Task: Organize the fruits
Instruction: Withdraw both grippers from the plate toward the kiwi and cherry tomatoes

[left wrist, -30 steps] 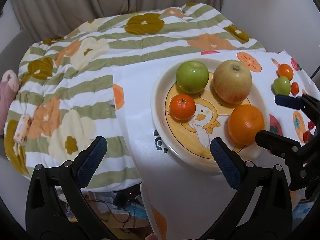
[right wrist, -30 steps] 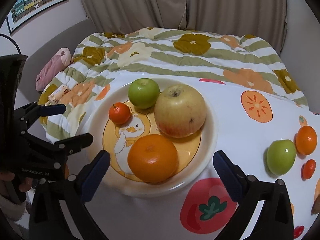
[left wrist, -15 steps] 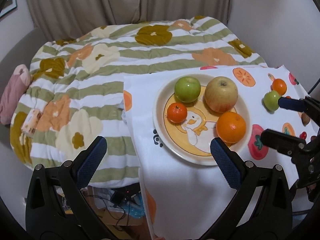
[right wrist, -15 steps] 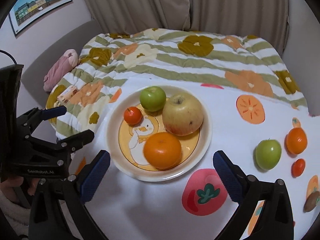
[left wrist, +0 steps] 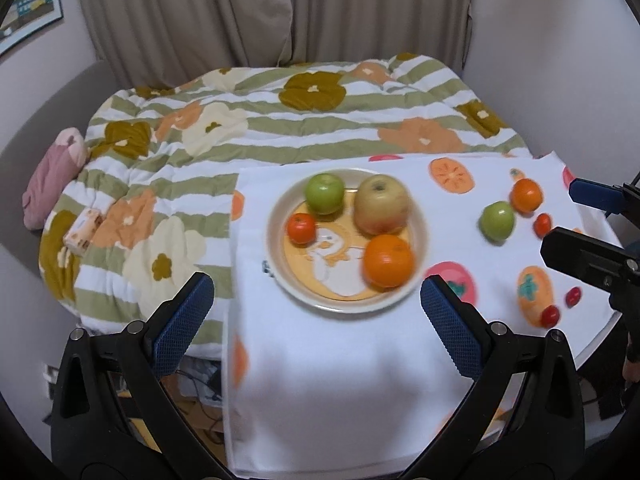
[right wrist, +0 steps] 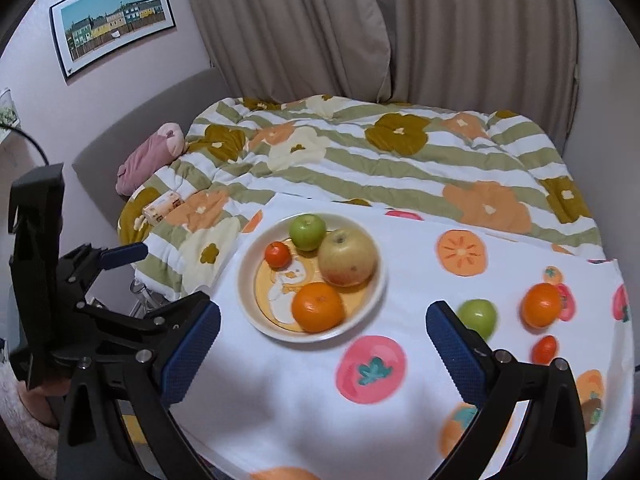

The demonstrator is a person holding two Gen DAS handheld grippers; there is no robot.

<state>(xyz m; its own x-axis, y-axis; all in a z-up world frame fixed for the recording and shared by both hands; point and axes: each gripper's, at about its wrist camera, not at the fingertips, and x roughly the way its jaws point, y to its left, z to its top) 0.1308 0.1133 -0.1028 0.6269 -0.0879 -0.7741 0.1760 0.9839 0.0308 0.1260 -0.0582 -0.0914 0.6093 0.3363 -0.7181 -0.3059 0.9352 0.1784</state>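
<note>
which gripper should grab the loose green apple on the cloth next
Probably right: the open right gripper has the small loose green apple beside its fingertip; the open left gripper faces the round cream plate.

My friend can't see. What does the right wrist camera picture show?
A plate holds a green apple, yellow apple, orange and small tangerine on a fruit-print cloth. The open right gripper frames it, empty.

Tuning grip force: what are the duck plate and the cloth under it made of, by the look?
Plate: looks like glazed ceramic, possibly melamine; smooth cream rim, printed duck.
Tablecloth: thin woven fabric, matte, printed fruit; it drapes limply over the table edge.
</note>
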